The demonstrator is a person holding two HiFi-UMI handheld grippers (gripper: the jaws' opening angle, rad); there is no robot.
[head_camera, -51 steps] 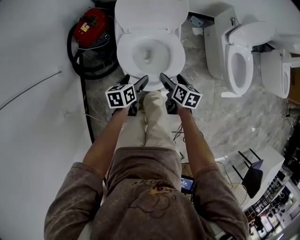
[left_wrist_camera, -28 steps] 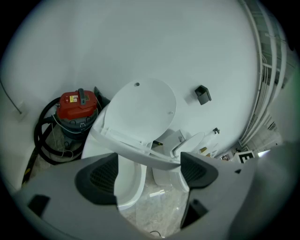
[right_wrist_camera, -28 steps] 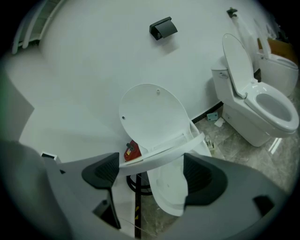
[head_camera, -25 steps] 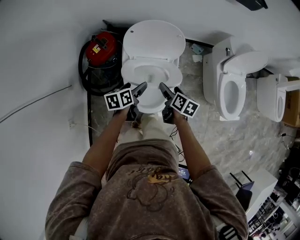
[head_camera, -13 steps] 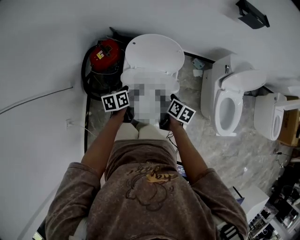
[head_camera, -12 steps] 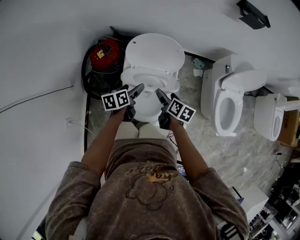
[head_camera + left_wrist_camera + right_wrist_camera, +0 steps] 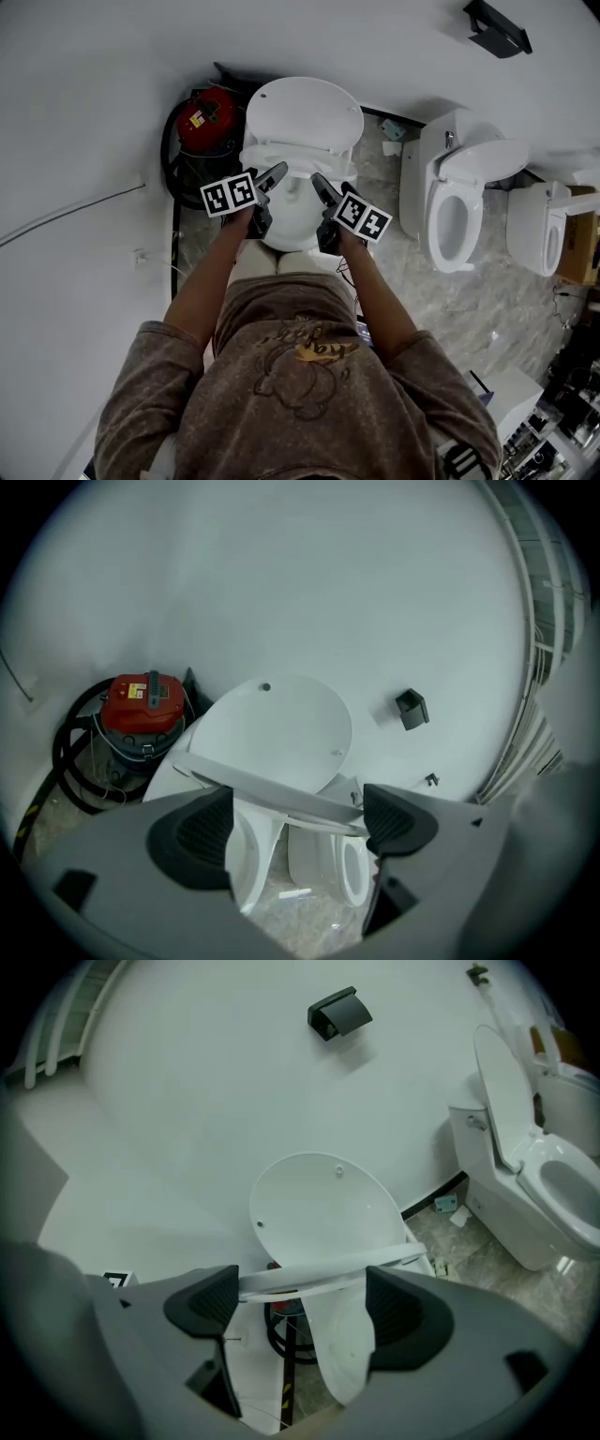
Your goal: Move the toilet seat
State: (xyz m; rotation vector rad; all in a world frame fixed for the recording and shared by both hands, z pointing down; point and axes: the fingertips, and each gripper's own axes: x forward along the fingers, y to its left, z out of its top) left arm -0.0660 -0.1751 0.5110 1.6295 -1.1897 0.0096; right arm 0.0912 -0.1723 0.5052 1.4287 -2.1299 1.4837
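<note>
White bathroom wall behind, toilet seat half raised, its edge across left tongs and right tongs, both wide open.

Head view looks steeply down from above; the 2 gripper views face the wall from close, sharing the toilet mid-frame.

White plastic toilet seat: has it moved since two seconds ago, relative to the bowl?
Yes. The white plastic toilet seat has tilted upward: its front edge now stands off the white ceramic bowl, nearer the upright white lid.
</note>
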